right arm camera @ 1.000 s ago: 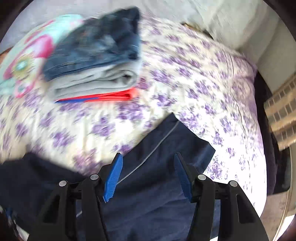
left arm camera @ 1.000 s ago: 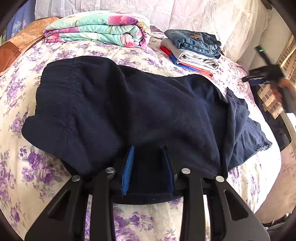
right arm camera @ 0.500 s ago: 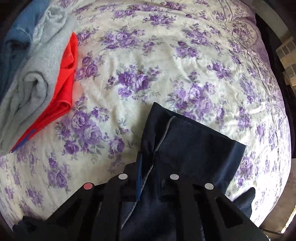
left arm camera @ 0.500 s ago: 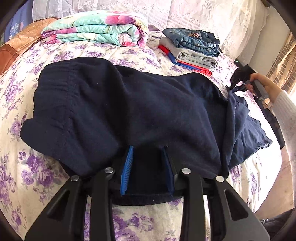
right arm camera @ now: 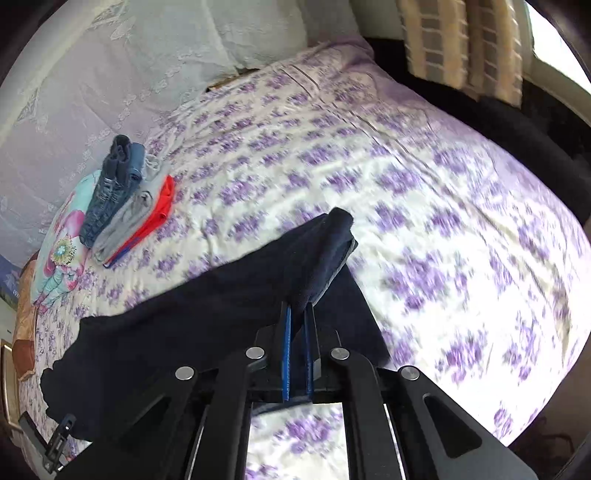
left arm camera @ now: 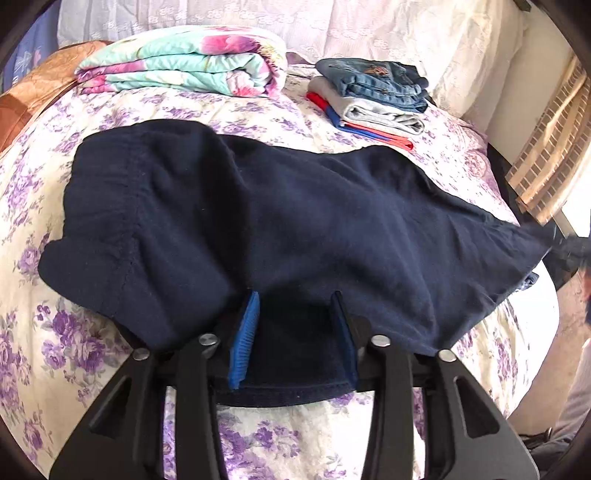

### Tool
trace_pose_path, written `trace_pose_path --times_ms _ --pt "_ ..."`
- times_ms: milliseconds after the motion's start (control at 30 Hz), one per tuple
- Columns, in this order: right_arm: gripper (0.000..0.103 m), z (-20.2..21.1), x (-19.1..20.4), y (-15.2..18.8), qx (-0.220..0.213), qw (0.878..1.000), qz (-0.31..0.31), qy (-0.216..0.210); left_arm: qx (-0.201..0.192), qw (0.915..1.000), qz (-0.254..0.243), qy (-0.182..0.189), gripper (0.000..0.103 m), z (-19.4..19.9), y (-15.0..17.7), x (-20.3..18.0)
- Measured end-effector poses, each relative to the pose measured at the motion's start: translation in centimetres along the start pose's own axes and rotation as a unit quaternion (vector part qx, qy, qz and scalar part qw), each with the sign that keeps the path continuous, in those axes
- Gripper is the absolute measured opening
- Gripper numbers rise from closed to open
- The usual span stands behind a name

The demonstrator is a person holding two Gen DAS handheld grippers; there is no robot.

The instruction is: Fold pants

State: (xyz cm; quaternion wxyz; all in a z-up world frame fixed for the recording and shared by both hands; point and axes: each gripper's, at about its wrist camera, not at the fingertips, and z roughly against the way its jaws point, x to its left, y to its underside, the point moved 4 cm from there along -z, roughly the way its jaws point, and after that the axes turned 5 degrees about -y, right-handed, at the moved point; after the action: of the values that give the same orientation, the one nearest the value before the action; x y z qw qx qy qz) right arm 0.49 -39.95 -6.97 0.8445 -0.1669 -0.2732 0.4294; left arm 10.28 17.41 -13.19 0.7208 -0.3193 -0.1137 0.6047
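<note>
Item: navy pants (left arm camera: pixel 295 221), spread across the middle of the bed (left arm camera: pixel 258 118), waistband end to the left, leg end drawn out to the right and lifted off the bedspread there.

Left gripper (left arm camera: pixel 293 325): at the near edge of the pants. Its jaws have just been opening; blue pads (left arm camera: pixel 243 336) stand apart with a fold of navy fabric lying between them, and the pads do not visibly press on it.

Right gripper (right arm camera: pixel 297 354): its jaws have just been closing and now stand pressed nearly together, pinching a bunched end of the pants, which rises in a dark ridge beyond the fingertips. In the left wrist view this gripper shows only as a dark blur at the far right edge, at the stretched corner of the fabric.

Other contents of the bed:
- Floral bedspread (right arm camera: pixel 443 221), cream with purple flowers, covering the whole bed.
- Folded quilt (left arm camera: pixel 184 62), turquoise and pink, at the far left.
- Stack of folded clothes (left arm camera: pixel 373 96), far side, right of the quilt: denim on top, grey beneath, red and blue at the bottom.
- White lace pillows (left arm camera: pixel 369 33) along the far end.

Surroundings: striped curtain (left arm camera: pixel 550 158) at the right.
</note>
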Motion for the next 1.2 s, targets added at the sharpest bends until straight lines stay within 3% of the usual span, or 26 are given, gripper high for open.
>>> trace_pose_path --times_ms 100,133,200,400,533,633,733,800,867,900,967,1000,1033,1100,1200 --pt "0.006 -5.3 -4.4 5.4 0.044 0.998 -0.053 -0.014 0.002 0.9995 -0.019 -0.025 0.042 0.0 0.0 -0.7" --pt "0.005 -5.2 -4.7 5.9 0.009 0.998 -0.055 -0.033 0.005 0.9994 -0.020 -0.029 0.042 0.2 -0.1 -0.9" --pt "0.006 -4.5 -4.2 6.2 -0.012 0.998 -0.045 -0.038 0.015 0.9993 -0.018 -0.028 0.041 0.9 -0.5 -1.4" --pt "0.006 -4.8 -4.0 6.3 -0.014 0.999 -0.016 -0.039 -0.024 0.9988 -0.039 0.015 0.043 4.6 -3.2 -6.6" --pt "0.006 -4.8 -4.0 6.8 -0.021 0.999 0.003 -0.031 0.021 0.9987 -0.047 0.007 0.042 0.9 -5.0 -11.0" --pt "0.006 -4.6 -4.0 6.9 -0.022 0.999 0.005 -0.031 0.058 0.9971 -0.043 0.022 0.042 -2.4 -5.3 -12.9" --pt "0.012 -3.7 -4.4 7.6 -0.010 1.000 0.001 -0.025 0.076 0.9955 -0.057 -0.003 0.041 -5.2 -4.1 -14.4" --pt "0.019 -2.3 -5.1 8.2 -0.016 0.999 -0.008 0.038 0.101 0.9912 -0.082 -0.023 0.042 -7.1 -1.5 -15.6" --pt "0.022 0.1 -4.4 8.3 -0.067 0.991 0.021 0.118 0.052 0.9887 -0.124 -0.066 0.042 -6.6 0.3 -16.6" --pt "0.023 1.1 -3.1 8.1 -0.086 0.986 0.047 0.132 0.040 0.9871 -0.135 -0.076 0.042 -6.3 1.0 -16.9" --pt "0.033 1.9 1.3 7.6 -0.094 0.986 0.113 0.083 0.029 0.9882 -0.130 -0.076 0.042 -6.1 1.4 -16.8" --pt "0.042 1.9 4.0 7.4 -0.089 0.984 0.148 0.038 0.029 0.9892 -0.126 -0.069 0.043 -6.1 1.3 -16.6" --pt "0.045 1.7 7.2 7.3 -0.081 0.978 0.190 -0.014 0.027 0.9906 -0.121 -0.059 0.044 -6.2 1.2 -16.4" --pt "0.046 0.6 13.8 7.3 -0.058 0.956 0.275 -0.088 0.022 0.9929 -0.110 -0.039 0.045 -6.1 1.2 -15.9" --pt "0.046 -2.1 23.2 7.2 -0.045 0.912 0.385 -0.138 0.014 0.9938 -0.105 -0.033 0.045 -6.1 1.3 -15.7"
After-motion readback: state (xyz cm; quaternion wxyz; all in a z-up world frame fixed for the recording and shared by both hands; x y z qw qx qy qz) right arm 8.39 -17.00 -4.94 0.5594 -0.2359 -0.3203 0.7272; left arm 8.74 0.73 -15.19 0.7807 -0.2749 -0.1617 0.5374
